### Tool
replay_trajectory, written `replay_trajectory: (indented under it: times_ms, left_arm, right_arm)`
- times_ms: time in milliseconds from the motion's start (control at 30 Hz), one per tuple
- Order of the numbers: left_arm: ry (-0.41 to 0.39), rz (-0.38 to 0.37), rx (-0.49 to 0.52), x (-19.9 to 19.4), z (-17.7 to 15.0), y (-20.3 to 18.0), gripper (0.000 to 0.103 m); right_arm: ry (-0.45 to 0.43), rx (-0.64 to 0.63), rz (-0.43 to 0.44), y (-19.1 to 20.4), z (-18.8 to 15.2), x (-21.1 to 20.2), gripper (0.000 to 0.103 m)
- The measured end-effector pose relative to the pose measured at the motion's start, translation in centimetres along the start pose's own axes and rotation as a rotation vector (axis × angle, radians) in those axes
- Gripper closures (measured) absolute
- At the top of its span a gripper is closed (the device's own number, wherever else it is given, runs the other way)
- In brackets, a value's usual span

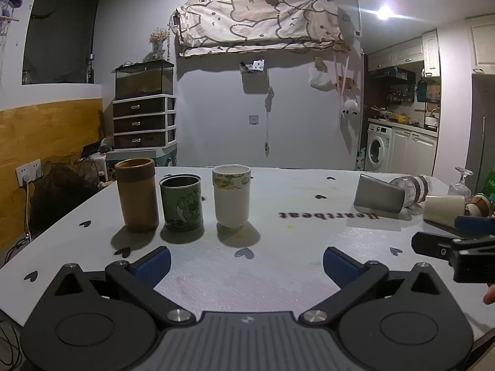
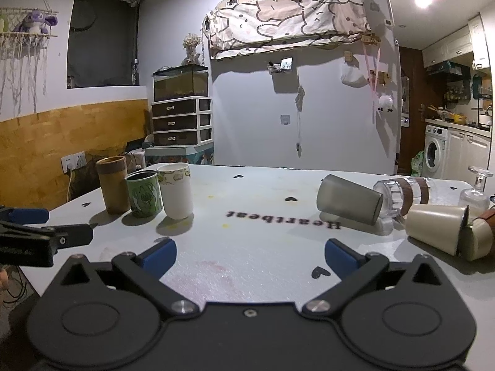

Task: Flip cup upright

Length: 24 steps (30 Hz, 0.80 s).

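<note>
Three cups stand upright in a row at the left: a brown cup (image 1: 137, 194) (image 2: 113, 184), a green printed cup (image 1: 182, 202) (image 2: 144, 194) and a white cup (image 1: 231, 194) (image 2: 176, 190). At the right, a grey metal cup (image 1: 379, 194) (image 2: 349, 199), a clear glass cup with a brown band (image 1: 411, 188) (image 2: 402, 194) and a cream cup (image 1: 444, 210) (image 2: 436, 228) lie on their sides. My left gripper (image 1: 246, 262) is open and empty, facing the upright row. My right gripper (image 2: 249, 255) is open and empty, left of the tipped cups.
The white table (image 2: 247, 204) carries heart marks and the word "Heartbeat". A cream cup with a brown band (image 2: 478, 238) lies by the right edge. An upside-down wine glass (image 2: 476, 185) stands at the far right. Drawers and a tank stand behind the table.
</note>
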<state>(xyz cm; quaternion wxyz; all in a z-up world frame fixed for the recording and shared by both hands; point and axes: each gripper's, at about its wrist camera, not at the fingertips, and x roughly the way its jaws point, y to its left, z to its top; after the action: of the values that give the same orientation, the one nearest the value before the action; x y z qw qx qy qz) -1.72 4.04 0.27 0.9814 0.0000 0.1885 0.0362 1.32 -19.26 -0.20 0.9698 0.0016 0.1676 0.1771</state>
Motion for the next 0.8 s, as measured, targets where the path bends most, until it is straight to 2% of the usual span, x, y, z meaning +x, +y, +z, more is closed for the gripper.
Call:
replay_trajectory:
  times_ms: [800]
  left_arm:
    - [0.031,0.016,-0.013,0.68,-0.07,0.38,0.0]
  right_arm:
    - [0.006,-0.005,0.004,0.42,-0.08,0.07,0.0]
